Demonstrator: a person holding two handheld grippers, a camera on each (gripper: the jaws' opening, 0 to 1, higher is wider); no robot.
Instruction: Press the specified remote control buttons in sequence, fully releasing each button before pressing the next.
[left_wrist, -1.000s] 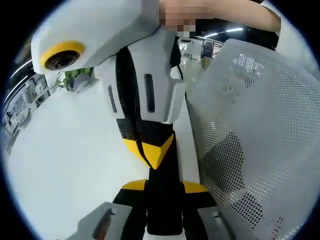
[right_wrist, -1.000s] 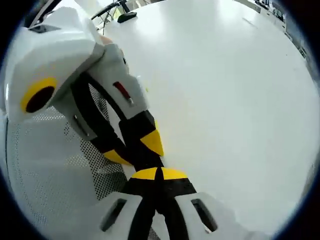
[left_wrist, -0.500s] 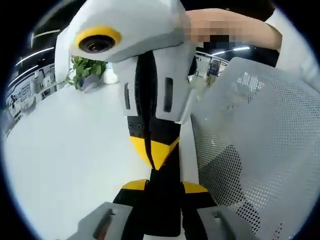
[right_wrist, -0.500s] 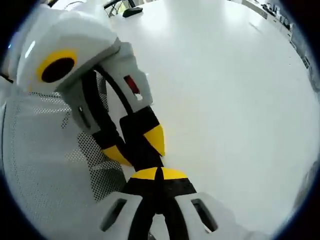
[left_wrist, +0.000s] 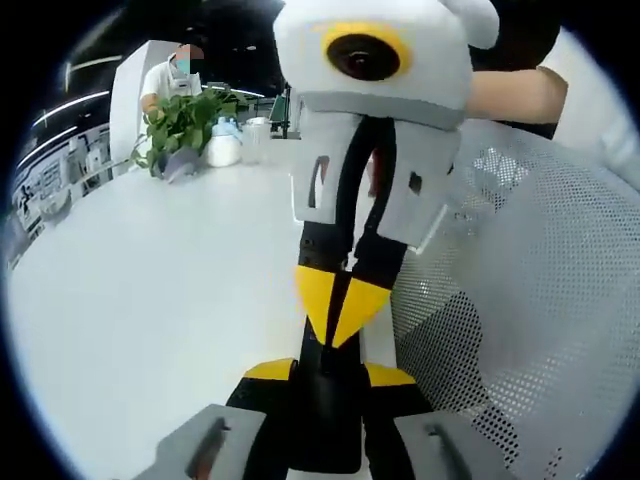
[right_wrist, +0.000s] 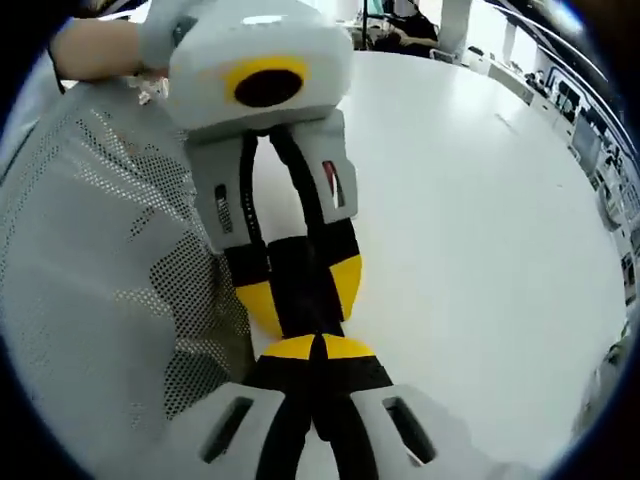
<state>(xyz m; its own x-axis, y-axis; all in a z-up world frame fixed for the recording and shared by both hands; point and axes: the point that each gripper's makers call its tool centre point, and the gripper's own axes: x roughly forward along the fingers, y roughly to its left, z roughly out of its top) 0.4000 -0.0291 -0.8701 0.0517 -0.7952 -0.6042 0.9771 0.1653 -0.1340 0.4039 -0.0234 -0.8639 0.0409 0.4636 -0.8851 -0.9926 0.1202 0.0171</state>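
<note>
The left claw (left_wrist: 322, 368) and the right claw (right_wrist: 316, 346) are pressed together, tip to tip, low at frame centre. No remote control can be made out on the white bench (left_wrist: 150, 290), so its bearing cannot be told. A perforated chair back (left_wrist: 520, 300) lies at the right. Compared with earlier, the opposing claw is seen more squarely head-on, and the plant (left_wrist: 180, 125) has come into the upper left.

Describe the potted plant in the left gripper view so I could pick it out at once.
Follow the broad white table to its far edge at the upper left. There stands the leafy green potted plant, just left of a rounded white container. It is the only green thing among the white items there.
</note>
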